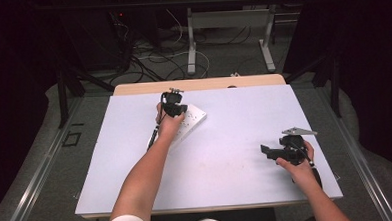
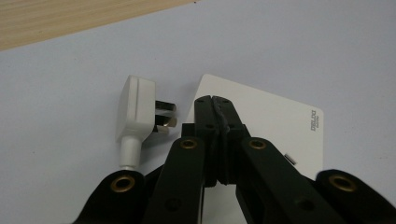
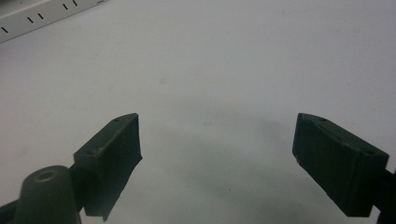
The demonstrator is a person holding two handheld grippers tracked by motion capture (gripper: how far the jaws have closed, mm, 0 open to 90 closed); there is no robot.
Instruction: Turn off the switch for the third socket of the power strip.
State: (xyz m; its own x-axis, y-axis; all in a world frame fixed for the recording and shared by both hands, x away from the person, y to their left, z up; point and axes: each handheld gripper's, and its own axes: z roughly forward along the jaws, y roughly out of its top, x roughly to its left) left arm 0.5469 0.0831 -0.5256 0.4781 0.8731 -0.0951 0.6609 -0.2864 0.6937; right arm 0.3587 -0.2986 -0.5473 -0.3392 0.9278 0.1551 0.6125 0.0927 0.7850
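The left gripper (image 2: 215, 100) is reaching to the far side of the table (image 1: 235, 139), its 2 jaws pressed together over the white power strip (image 2: 271, 121) with nothing between them. The strip is lying flat (its 3-pin plug (image 2: 137, 112) just beside it, prongs facing it), while the right gripper (image 3: 217, 154) is hovering well apart near the right edge, jaws spread wide over bare surface.
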